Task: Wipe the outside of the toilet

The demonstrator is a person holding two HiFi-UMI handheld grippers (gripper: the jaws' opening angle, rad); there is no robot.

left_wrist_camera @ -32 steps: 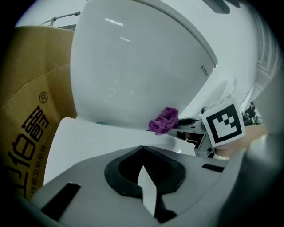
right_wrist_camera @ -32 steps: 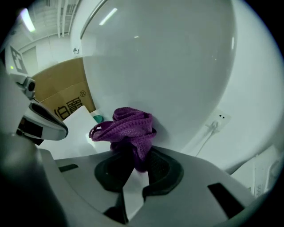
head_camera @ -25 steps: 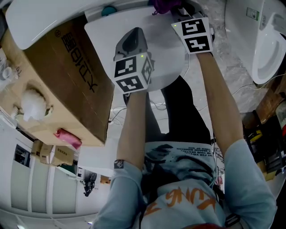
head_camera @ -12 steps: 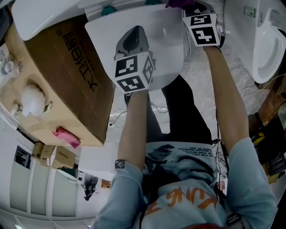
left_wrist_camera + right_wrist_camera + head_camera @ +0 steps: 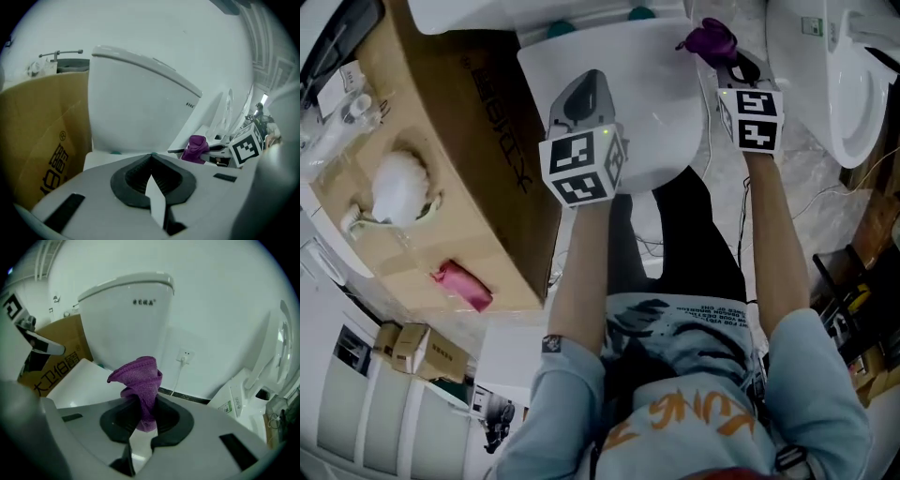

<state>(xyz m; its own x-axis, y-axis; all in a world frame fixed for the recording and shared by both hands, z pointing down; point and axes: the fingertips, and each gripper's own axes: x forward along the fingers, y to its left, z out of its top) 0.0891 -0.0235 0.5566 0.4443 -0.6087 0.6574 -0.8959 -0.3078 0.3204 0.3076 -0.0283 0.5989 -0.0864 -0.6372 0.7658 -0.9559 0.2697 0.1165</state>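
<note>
1. Since a second ago the right gripper (image 5: 724, 58) has drawn in from the far edge of the head view and now sits beside the right rear corner of the toilet lid (image 5: 642, 89). The purple cloth (image 5: 710, 39) came along with it. The left gripper (image 5: 584, 82) holds much the same spot over the lid, and more of the cardboard box (image 5: 478, 159) is now in view.
2. The right gripper (image 5: 143, 406) has its jaws pinched on the cloth (image 5: 140, 380). The cloth is a nubby microfibre rag, bunched into an upright twisted peak.
3. The left gripper (image 5: 151, 158) has its dark ribbed jaws pressed together at the tips, with nothing between them.
4. The cloth stands in front of the toilet tank (image 5: 126, 319), above the lid's right edge. I cannot tell whether it touches the porcelain.
5. The toilet is smooth, glossy white, with a rounded lid and a boxy tank (image 5: 140, 103) under an overhanging cover.
6. The box (image 5: 42, 131) is matte brown corrugated card with printed characters, and it stands tight against the toilet's left side.
7. A second white toilet (image 5: 853, 84) curves in at the right, and a wall socket (image 5: 186, 355) with a hanging cord sits behind.
</note>
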